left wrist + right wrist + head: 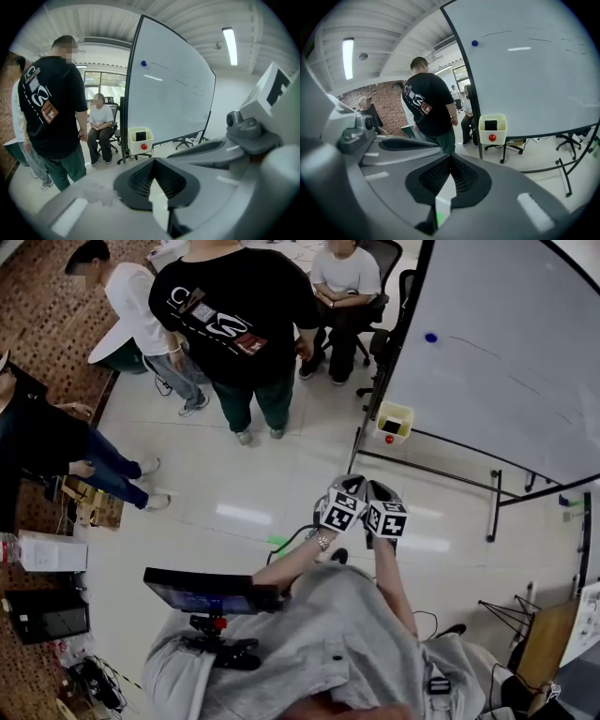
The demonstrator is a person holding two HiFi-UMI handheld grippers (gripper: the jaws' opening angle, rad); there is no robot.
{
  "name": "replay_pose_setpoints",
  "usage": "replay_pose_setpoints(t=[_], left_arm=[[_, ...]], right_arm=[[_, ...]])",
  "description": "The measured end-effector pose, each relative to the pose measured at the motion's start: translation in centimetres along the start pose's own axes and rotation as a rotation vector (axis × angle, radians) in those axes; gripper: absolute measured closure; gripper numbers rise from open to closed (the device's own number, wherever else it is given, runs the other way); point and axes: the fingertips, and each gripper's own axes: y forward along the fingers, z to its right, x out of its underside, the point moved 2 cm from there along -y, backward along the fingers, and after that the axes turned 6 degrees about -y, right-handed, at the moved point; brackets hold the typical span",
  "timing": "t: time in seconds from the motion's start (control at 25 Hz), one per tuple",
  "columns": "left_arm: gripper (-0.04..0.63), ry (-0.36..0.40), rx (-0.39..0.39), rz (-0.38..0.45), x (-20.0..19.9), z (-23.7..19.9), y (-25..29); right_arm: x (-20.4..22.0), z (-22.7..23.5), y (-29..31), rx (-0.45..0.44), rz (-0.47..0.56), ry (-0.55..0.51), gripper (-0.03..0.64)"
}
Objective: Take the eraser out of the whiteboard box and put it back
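The pale yellow whiteboard box (395,421) hangs at the lower left corner of the whiteboard (506,362). A black eraser (393,426) sits inside it and a red round magnet (389,440) sticks to its front. Both gripper views show the box (140,140) (492,129) with the eraser (140,136) (491,124) some way ahead across the floor. My left gripper (350,487) (153,162) and right gripper (377,491) (451,160) are held side by side in front of my chest. Both point toward the box, shut and holding nothing.
A person in a black T-shirt (234,315) stands left of the whiteboard, with a seated person (342,277) behind. Other people stand at the far left (37,437). The whiteboard's stand legs (492,507) and office chairs (384,306) lie ahead. A monitor on a rig (211,592) sits by my left elbow.
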Motion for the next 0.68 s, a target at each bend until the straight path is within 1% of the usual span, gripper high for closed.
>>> replay_pose_setpoints(t=[0.12,0.24,0.32,0.4,0.56,0.68], left_arm=[[0.589,-0.016,-0.015,0.002,0.2,-0.8,-0.5],[0.589,-0.081,-0.043,-0.026,1.2,-2.3,-0.5],[0.589,-0.132,-0.035,-0.045,1.4,-2.7,-0.1],[0.589,-0.167,-0.010,-0.048,1.2,-2.3,0.1],[0.589,-0.179,0.018,-0.047,0.6,-1.6,0.3],[0.589,-0.175,0.030,-0.044,-0.1,-1.5,0.3]], right_arm=[[0.3,-1.2,0.2,-0.019,-0.011,-0.008,0.615],[0.4,-2.8,0.1,-0.035,-0.019,-0.075,0.615],[0.4,-2.8,0.3,-0.032,-0.025,-0.087,0.615],[0.4,-2.2,0.4,-0.012,-0.026,-0.061,0.615],[-0.1,-1.1,0.5,0.032,-0.017,-0.015,0.615],[-0.7,-0.7,0.6,0.055,-0.025,-0.012,0.615]])
